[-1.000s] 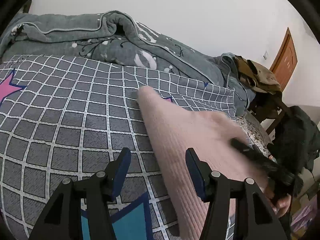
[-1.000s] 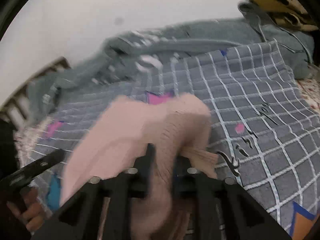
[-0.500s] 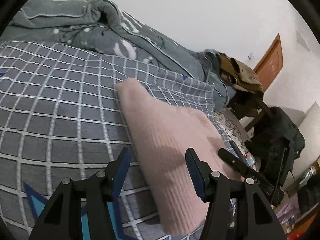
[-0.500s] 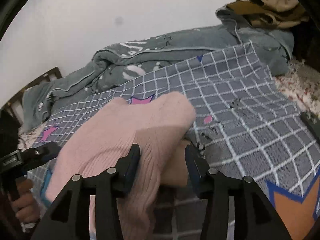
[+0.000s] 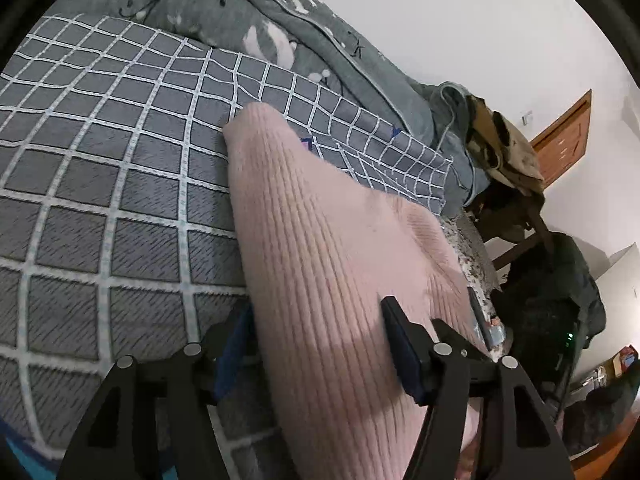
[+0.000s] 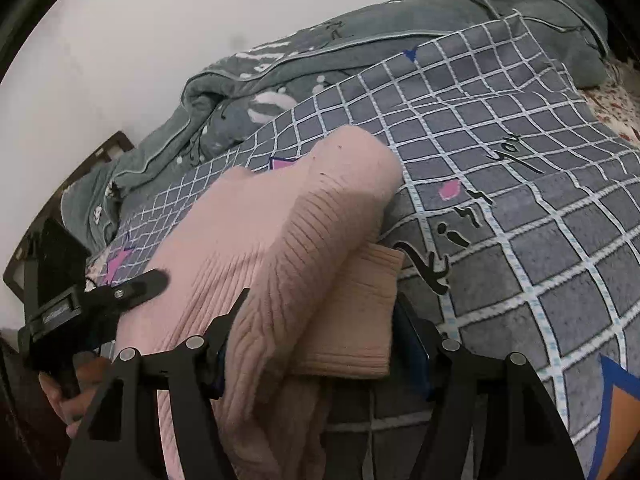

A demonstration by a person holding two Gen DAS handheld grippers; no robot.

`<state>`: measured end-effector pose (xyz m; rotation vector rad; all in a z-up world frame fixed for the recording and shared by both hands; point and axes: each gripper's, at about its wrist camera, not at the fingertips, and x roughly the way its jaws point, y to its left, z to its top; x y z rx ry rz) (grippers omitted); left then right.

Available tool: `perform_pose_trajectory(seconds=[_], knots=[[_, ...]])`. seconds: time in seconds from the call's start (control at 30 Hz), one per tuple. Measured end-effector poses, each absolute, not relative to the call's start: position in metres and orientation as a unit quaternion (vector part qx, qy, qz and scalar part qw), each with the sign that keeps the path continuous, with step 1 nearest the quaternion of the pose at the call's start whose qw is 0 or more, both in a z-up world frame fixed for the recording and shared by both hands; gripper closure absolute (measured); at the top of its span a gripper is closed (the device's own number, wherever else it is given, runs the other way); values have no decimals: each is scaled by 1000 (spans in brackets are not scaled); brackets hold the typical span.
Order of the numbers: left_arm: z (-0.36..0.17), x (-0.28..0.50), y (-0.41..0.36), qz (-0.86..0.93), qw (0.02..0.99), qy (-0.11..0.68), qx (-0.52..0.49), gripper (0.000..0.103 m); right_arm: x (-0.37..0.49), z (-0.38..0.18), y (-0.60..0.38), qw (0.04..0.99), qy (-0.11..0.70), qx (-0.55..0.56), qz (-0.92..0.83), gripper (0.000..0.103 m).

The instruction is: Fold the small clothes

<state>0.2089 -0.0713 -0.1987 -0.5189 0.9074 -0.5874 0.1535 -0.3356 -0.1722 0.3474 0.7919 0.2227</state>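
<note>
Left wrist: pink sweater (image 5: pixel 320 248) stretches lengthwise away.

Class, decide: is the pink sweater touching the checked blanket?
Touching. In the left wrist view the pink sweater lies flat on the checked blanket, no gap along its edge.

Soft, even indoor light fills both views, with no glare. The grippers cast faint shadows on the pink sweater (image 5: pixel 344 264). Fisheye bending curves the blanket (image 6: pixel 540 208) grid; black vignette rims the corners. Focus is mostly sharp.
</note>
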Motion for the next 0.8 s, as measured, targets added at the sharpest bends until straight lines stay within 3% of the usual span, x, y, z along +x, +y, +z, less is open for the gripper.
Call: perform_pose_trajectory(seconds=[0.1,0.17,0.27,0.37,0.8], knots=[[-193,207,-78,-263,842,413,-226,61,160,-176,-336,895,390,182,119,39],[-184,201,-84,-247,862,397,-197,65,160,-177,-335,887,392,198,143,57],[-173,195,-85,-228,880,377,-174,67,157,-167,-325,900,371,183,136,71],[-161,191,-69,-213,893,359,-167,68,159,-156,-312,905,357,181,147,78],[-153,189,57,-122,912,348,-180,67,197,-132,-179,899,345,130,234,80]])
